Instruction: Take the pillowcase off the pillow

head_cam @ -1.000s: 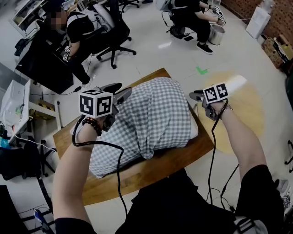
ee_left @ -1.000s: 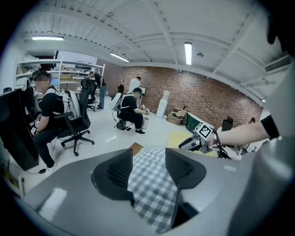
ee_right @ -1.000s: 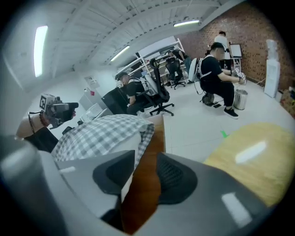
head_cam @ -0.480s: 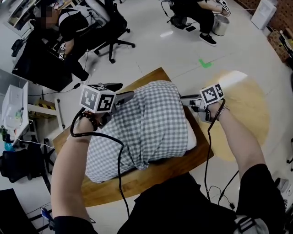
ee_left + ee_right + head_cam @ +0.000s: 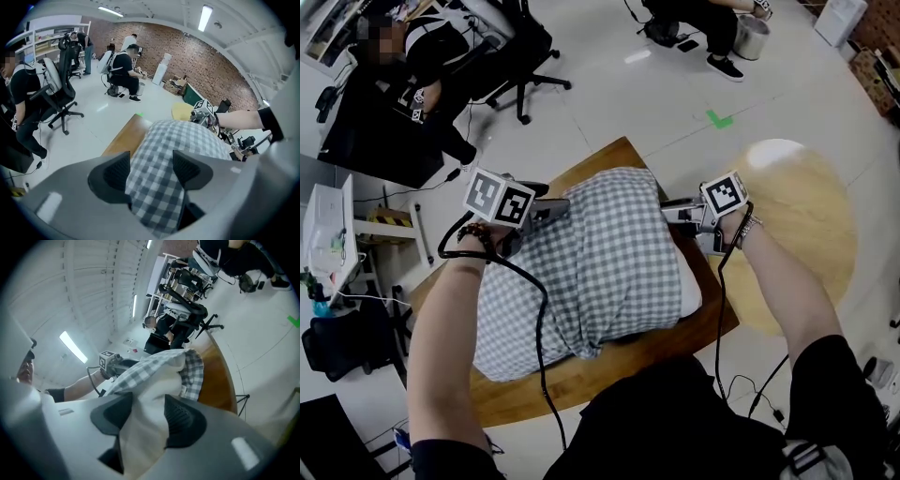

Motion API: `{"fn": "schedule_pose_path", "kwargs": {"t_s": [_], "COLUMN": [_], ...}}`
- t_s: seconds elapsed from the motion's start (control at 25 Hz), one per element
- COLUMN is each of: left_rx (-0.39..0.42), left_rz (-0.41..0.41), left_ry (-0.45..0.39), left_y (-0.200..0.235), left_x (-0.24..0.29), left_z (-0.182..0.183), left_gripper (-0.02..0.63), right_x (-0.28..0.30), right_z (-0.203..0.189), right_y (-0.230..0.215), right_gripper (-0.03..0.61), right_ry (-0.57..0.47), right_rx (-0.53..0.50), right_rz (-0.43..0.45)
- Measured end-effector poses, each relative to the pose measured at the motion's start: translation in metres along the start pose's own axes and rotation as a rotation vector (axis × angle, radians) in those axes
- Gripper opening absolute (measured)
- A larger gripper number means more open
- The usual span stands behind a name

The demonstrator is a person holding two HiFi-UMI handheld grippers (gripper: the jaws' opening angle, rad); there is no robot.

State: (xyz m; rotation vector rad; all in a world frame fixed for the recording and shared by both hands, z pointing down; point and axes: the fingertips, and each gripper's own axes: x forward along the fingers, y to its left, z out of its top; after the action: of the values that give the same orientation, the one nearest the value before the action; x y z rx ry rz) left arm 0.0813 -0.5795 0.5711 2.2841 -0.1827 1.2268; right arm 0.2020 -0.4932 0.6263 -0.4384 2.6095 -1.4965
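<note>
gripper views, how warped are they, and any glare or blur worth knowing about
Left gripper view: strong fisheye bend with dark corners; the ceiling lamp glares white; the checked pillowcase is crisp further off and soft up close. Right gripper view: tilted and bent the same way, with the white pillow slightly soft near the lens. Head view: even light, little shadow.

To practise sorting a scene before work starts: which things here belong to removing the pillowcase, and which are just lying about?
Job: checked pillowcase; white pillow; wooden table under them; left gripper, jaws have just been opening, pillowcase between; right gripper, jaws have just been opening, pillow between.
Lying about: round table; office chair; green floor mark; metal bucket.
</note>
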Motion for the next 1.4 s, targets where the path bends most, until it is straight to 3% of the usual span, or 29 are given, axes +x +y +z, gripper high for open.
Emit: {"fn": "schedule_pose_path", "kwargs": {"t_s": [0.16, 0.32, 0.48, 0.84, 0.96, 1.08, 1.4], "left_rx": [-0.027, -0.021, -0.005, -0.106, -0.141, -0.160, -0.226], "left_rz": [-0.037, -0.073, -0.056, -0.045, 0.004, 0.073, 0.137], "left_ry": [0.055, 0.098, 0.077, -0.045, -0.048, -0.022, -0.023], "left_y": [0.001, 0.006, 0.009, 0.004, 0.008, 0.017, 0.023], "left_x": [0.017, 0.017, 0.011, -0.029, -0.041, -0.049, -0.073], "left_z": [-0.028, -0.027, -0.019, -0.016, -0.023, -0.038, -0.095], "left_gripper": [0.269, 0.131, 0.042, 0.020, 0.012, 0.009, 0.009], "right_x": [0.013, 0.021, 0.017, -0.012, -0.020, -0.029, -0.040], "right_z": [-0.019, -0.027, -0.021, -0.010, -0.011, -0.015, -0.043], "right_y": [0.003, -0.005, -0.005, 0.027, 0.038, 0.045, 0.066], "right_gripper": [0.202, 0.075, 0.023, 0.014, 0.012, 0.012, 0.012], "right_ry": [0.029, 0.021, 0.010, -0.030, -0.037, -0.044, -0.065], "right_rx": [-0.015, 0.163, 0.108, -0.146, -0.213, -0.247, -0.278], "right_rz": [0.007, -0.013, -0.095, -0.373, -0.447, -0.496, -0.618]}}
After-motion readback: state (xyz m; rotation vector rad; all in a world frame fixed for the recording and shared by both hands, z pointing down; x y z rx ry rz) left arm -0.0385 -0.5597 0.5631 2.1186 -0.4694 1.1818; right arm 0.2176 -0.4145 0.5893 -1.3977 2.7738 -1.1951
